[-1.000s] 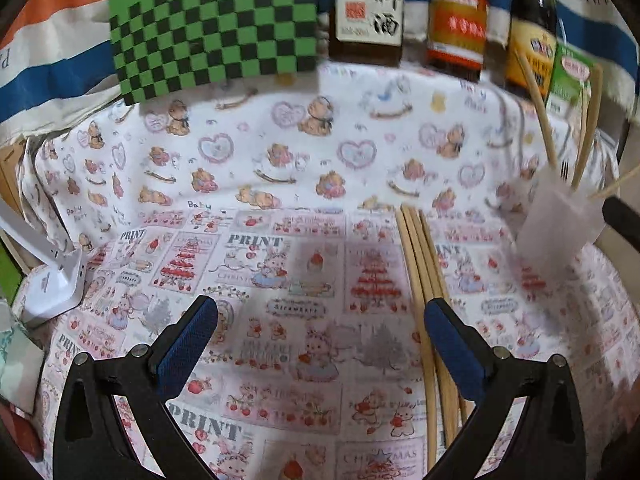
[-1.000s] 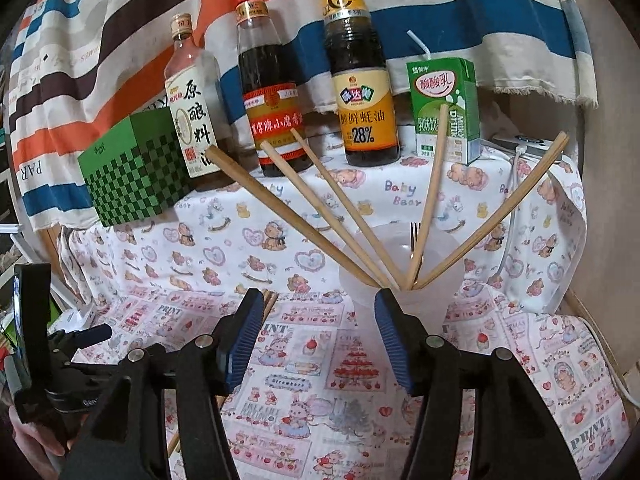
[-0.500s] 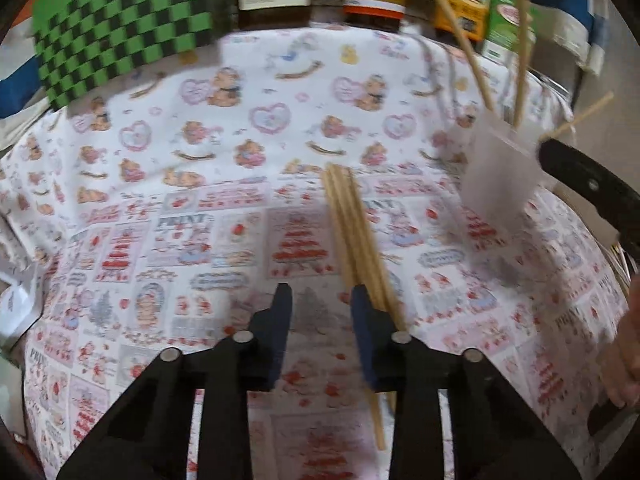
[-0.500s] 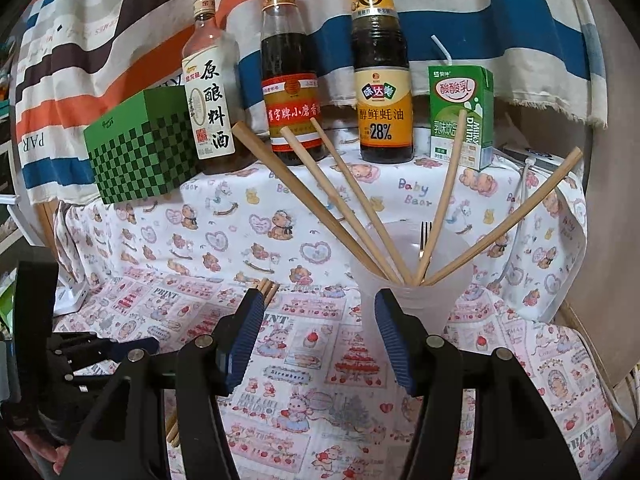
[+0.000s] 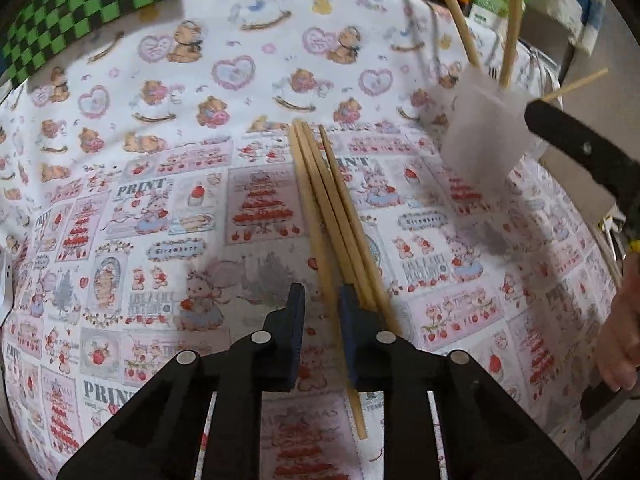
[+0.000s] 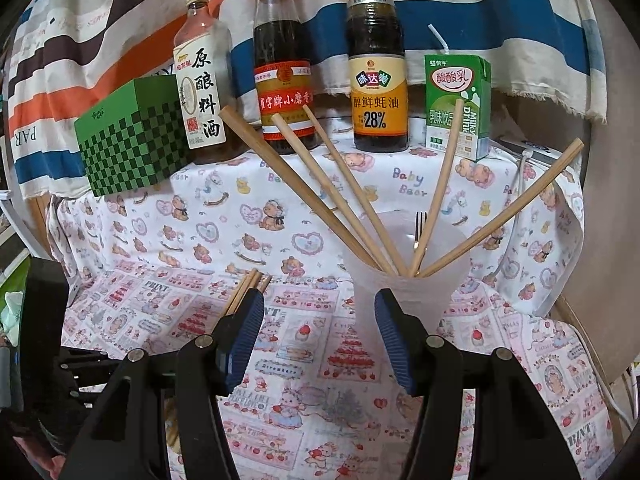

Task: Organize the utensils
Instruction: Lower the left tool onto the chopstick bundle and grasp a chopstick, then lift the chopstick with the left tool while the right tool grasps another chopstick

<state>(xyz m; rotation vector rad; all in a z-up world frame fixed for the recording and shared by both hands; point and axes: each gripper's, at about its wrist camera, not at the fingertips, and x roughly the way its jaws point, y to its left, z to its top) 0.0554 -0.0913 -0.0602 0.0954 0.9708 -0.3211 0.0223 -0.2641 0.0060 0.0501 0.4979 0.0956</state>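
Three wooden chopsticks (image 5: 332, 216) lie side by side on the printed cloth; their far tips also show in the right wrist view (image 6: 250, 286). My left gripper (image 5: 320, 312) hangs low over their near ends, jaws narrowed to a small gap with one chopstick running between them; whether the pads touch it I cannot tell. A translucent cup (image 6: 404, 280) holds several chopsticks and a fork (image 6: 419, 226); it also shows in the left wrist view (image 5: 484, 136). My right gripper (image 6: 320, 328) is open and empty, just in front and left of the cup.
A green checkered box (image 6: 132, 140), three sauce bottles (image 6: 284, 76) and a green milk carton (image 6: 456, 104) stand along the back against a striped cloth. A white cable (image 6: 520, 184) runs down the right side. The person's hand (image 5: 620, 336) shows at right.
My left gripper has moved right and down over the loose chopsticks, and its jaws have closed from wide open to a narrow gap. The right gripper has stayed open near the cup.
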